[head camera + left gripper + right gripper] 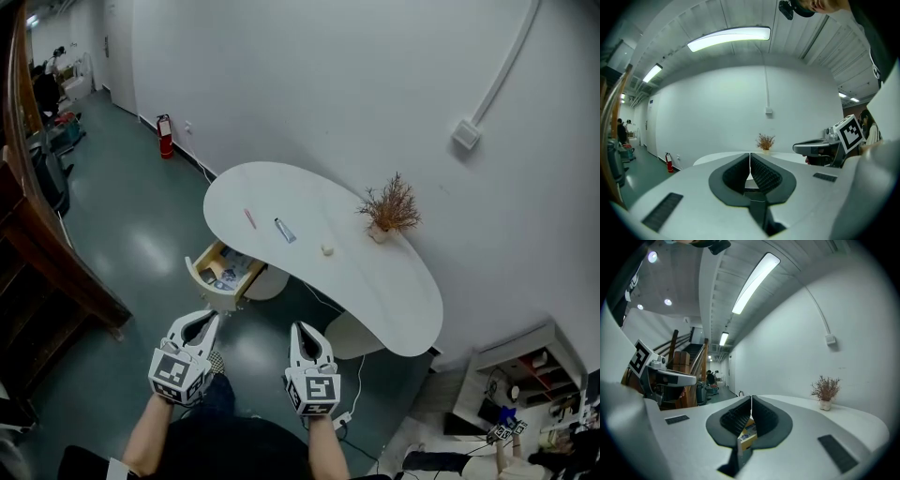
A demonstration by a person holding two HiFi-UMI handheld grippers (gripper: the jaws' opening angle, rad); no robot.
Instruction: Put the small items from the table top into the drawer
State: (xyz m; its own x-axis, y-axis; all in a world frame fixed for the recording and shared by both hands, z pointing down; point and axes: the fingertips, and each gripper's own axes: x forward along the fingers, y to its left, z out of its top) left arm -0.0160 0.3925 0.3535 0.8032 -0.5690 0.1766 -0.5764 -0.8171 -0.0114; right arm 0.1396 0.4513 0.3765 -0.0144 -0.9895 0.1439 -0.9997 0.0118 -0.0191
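Left gripper (204,323) and right gripper (307,336), jaws closed and empty, short of the desk (375,291).
Drawer (201,277) open under its front edge; pen (249,218), tube (285,231), pale lump (327,248) not yet stowed.

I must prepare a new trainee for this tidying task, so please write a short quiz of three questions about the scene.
1. True or false: the drawer under the white table stands open.
2. How many small loose items lie on the table top, not counting the potted dried plant? A: two. B: three. C: five.
3. Fill the gap: the jaws of the left gripper and the right gripper are both ____.

Key
1. True.
2. B: a pink pen, a small tube and a pale block.
3. Shut, with nothing held.
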